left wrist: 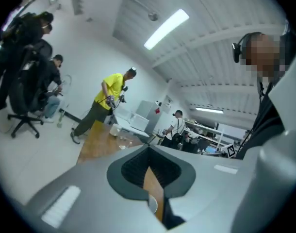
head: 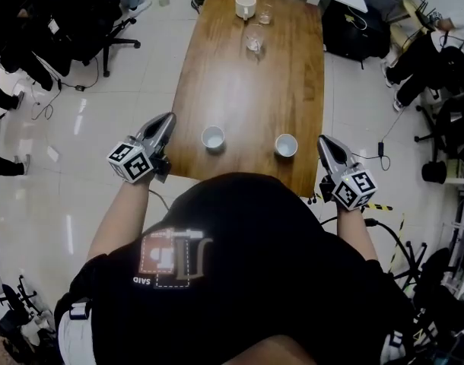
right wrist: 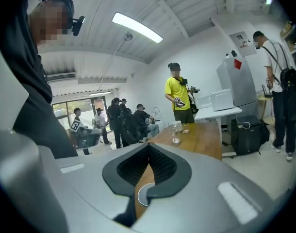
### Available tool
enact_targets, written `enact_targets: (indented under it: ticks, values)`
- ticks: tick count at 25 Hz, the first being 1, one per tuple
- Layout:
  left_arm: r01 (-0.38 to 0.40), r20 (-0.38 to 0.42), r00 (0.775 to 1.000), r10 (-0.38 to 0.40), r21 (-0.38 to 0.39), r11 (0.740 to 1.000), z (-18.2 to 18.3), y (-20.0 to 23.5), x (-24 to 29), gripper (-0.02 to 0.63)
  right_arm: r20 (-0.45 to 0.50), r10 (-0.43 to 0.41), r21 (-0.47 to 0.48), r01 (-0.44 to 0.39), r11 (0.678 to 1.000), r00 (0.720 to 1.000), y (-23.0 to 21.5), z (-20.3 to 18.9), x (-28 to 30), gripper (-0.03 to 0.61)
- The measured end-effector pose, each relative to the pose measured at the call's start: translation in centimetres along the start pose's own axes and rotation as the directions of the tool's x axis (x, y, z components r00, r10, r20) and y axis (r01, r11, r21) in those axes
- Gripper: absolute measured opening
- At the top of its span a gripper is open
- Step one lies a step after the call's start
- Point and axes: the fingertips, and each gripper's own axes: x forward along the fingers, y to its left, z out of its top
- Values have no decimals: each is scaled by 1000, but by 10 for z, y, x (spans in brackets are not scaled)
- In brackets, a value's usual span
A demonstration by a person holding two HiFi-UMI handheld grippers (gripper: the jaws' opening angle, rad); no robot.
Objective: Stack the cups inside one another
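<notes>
Near cups: two white cups stand upright and apart on the near end of the table, the left white cup [head: 213, 138] and the right white cup [head: 286, 144]; neither sits inside the other.
Far cups: a third white cup [head: 246, 5] stands at the far end, with a clear glass [head: 265, 14] just beside it and a second clear glass [head: 255, 40] a little nearer; all stand separate, well apart from the near pair.
Table: a long wooden table [head: 247, 90] runs away from the person, bare between the two groups.
Left gripper: the left gripper [head: 170, 117] hangs by the table's near left corner, clear of the left white cup; its jaws are clenched on nothing.
Right gripper: the right gripper [head: 323, 140] hangs off the table's near right edge, beside the right white cup without touching it; its jaws are pressed together, empty.
Beyond: a person in a yellow shirt [right wrist: 179, 93] stands at the table's far end.
</notes>
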Motion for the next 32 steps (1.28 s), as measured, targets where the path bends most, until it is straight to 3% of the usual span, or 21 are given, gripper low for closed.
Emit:
enact_targets:
  ticks: [3,7,18,20,22,24,25,27,29,31,32]
  values:
    - [-102,-28,995,101,-67,993,-37,25,-22,2,-28,21,41,-20,999,999,3,-14,11,14]
    - [-92,-25,996,91,-84,992,-44,21,-26,2,-63,29,42,-27,999,998,10,-25,20,14]
    - [20,-48,999,-19,20,1000,-24,-11,-10,2,-58,4,24,-3,1000,998,11,-20,16,14]
    - [61,-82,995,-54,84,995,-21,-27,0,2,-51,-12,25,13,1000,999,9,-19,10,14]
    - [124,-139,985,-98,190,974,-21,-51,14,2,-41,-30,30,31,999,999,4,-19,1,14]
    - [214,-222,964,-147,317,924,-25,-82,33,2,-31,-50,36,51,998,998,-1,-19,-9,14]
    - [269,-273,947,-171,379,886,-29,-100,43,3,-27,-59,39,60,997,998,-3,-19,-16,14]
    - [385,-383,901,-204,486,784,-41,-139,62,3,-21,-76,46,77,996,997,-8,-23,-31,14]
    - [494,-495,843,-210,559,666,-62,-175,79,5,-20,-87,50,88,995,996,-14,-27,-46,14]
    - [580,-592,785,-183,596,556,-89,-201,94,29,-21,-90,52,91,995,996,-20,-32,-62,14]
    - [614,-633,757,-164,600,513,-103,-211,102,37,-23,-88,52,89,995,996,-24,-34,-69,14]
